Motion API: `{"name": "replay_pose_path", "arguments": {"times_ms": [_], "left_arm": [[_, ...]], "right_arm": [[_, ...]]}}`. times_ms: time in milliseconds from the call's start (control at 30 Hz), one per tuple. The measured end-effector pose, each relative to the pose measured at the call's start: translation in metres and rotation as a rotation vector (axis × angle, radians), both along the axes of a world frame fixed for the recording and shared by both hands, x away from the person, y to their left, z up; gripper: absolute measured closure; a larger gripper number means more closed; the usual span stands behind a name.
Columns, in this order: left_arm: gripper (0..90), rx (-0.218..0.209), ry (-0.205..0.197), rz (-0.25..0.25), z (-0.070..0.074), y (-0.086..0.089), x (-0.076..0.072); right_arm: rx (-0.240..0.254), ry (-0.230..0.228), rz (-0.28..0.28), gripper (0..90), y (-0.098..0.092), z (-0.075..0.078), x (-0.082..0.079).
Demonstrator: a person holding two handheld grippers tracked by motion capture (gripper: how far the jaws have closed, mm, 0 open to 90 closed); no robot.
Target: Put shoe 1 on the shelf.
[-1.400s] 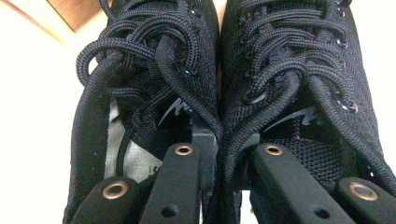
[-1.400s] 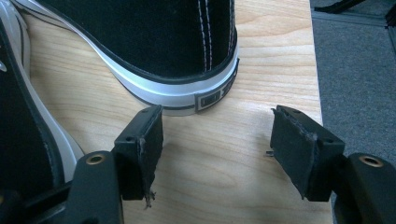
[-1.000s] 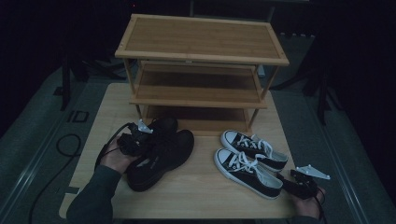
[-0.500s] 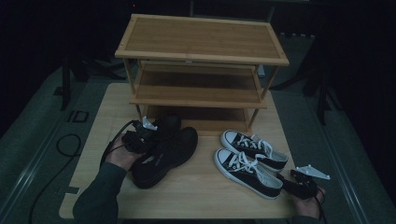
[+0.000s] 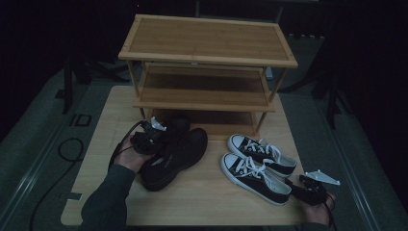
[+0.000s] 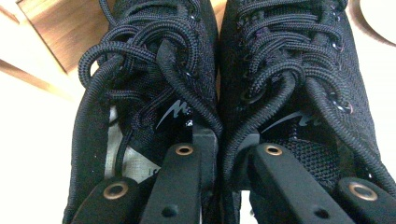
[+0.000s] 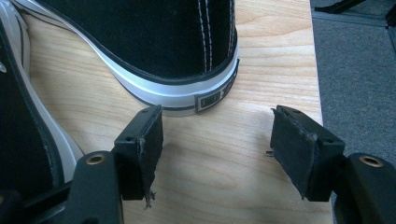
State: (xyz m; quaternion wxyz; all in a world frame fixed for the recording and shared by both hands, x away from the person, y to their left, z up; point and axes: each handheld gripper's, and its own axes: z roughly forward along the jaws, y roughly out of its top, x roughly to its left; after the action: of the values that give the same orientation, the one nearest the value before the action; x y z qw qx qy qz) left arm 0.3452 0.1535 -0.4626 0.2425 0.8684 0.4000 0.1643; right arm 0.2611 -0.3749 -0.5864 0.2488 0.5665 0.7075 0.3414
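Right now my left gripper (image 5: 155, 132) has its fingers (image 6: 201, 154) pinched narrow on the inner collars of the black shoes (image 5: 175, 151), one finger inside each shoe, clamping the pair together. Pair sits on the table (image 5: 202, 202) left of centre, toes pointing toward the bottom tier of the shoe rack (image 5: 207, 48), nearly touching its front edge. Left forearm enters from the bottom, sleeve angled up and right, hand wrapped around the gripper body, cable looping off to the left. Open table on the left side and in front of the pair. Black-and-white sneakers (image 5: 257, 166) lie to the right, apart from the black pair. My right gripper (image 5: 294, 185) rests low at the near right corner, fingers (image 7: 140, 149) spread wide, empty, just behind a sneaker heel (image 7: 205, 93); table edge close on its right.
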Motion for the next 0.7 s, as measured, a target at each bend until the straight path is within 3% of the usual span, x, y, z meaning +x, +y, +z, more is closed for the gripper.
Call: {"name": "replay_pose_path", "arguments": {"times_ms": [700], "left_arm": [[85.0,0.007,0.000,0.057,0.000,-0.021,0.022]], "right_arm": [[0.000,0.000,0.000,34.1,0.000,0.000,0.000]]}}
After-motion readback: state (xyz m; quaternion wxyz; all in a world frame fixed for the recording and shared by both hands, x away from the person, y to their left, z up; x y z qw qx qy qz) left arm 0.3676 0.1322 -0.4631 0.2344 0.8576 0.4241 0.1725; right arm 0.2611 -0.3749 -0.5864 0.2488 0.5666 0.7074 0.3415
